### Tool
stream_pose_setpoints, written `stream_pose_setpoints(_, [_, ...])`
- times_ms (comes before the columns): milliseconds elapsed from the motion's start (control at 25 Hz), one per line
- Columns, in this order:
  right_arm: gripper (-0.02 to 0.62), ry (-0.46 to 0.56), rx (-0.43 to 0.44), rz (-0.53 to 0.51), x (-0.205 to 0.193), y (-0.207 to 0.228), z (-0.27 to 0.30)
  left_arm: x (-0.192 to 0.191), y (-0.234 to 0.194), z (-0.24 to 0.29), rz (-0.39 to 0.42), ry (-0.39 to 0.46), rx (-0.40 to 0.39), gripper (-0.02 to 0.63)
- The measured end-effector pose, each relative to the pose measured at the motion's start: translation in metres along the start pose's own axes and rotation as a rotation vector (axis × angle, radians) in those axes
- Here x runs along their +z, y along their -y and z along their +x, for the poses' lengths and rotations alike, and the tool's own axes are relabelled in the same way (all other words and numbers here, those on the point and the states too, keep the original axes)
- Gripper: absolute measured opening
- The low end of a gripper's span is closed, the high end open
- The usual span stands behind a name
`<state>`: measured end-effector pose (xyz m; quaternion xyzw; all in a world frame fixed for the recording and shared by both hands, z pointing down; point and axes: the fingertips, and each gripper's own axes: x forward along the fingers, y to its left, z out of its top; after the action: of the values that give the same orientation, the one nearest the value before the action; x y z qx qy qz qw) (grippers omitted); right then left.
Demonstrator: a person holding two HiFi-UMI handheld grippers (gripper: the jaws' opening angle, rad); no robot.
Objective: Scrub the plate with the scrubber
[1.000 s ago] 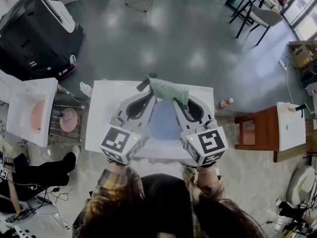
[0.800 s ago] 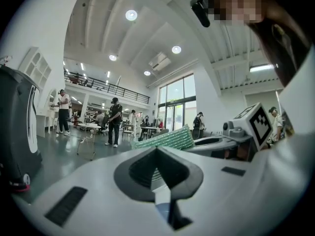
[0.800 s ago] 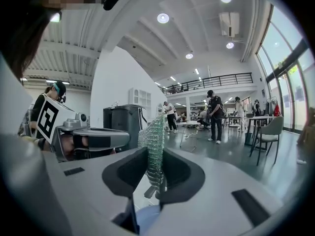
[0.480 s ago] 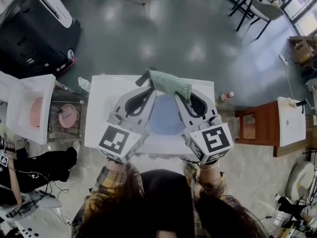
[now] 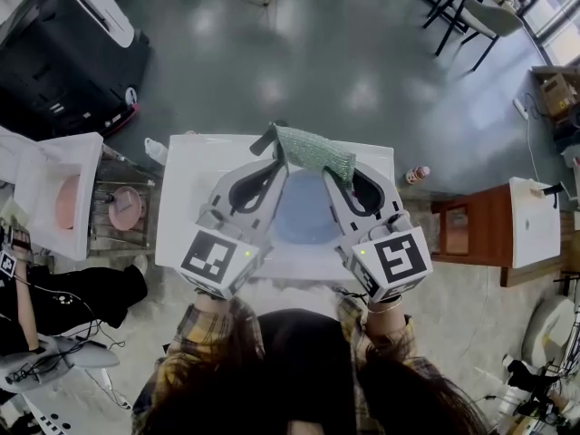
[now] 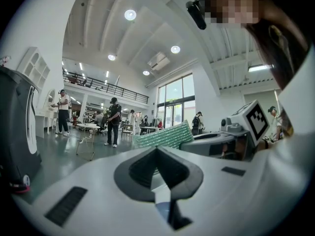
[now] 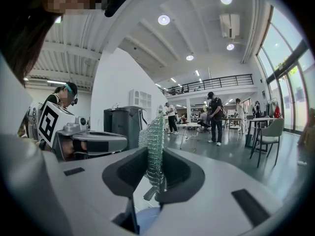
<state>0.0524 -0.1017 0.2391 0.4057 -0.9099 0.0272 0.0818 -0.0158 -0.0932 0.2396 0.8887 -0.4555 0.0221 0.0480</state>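
The right gripper (image 5: 339, 181) is clamped on the green scrubber (image 5: 313, 155), which stands on edge over the far rim of the blue plate (image 5: 304, 211). The plate lies on the white worktop (image 5: 195, 198) between both grippers. The left gripper (image 5: 274, 155) has its jaws together, beside the scrubber's other end.

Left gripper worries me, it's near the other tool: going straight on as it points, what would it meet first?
Most likely the green scrubber, clamped in the right gripper, just beyond the shut left gripper; depth is hard to judge.
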Motion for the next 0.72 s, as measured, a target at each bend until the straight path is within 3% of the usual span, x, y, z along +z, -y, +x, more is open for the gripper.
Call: stream_pose_setpoints(720, [0.097,-0.013,-0.028,-0.002,-0.006,0.0,-0.022,-0.004,0.025,0.0,-0.013,-0.008,-0.055,0.015])
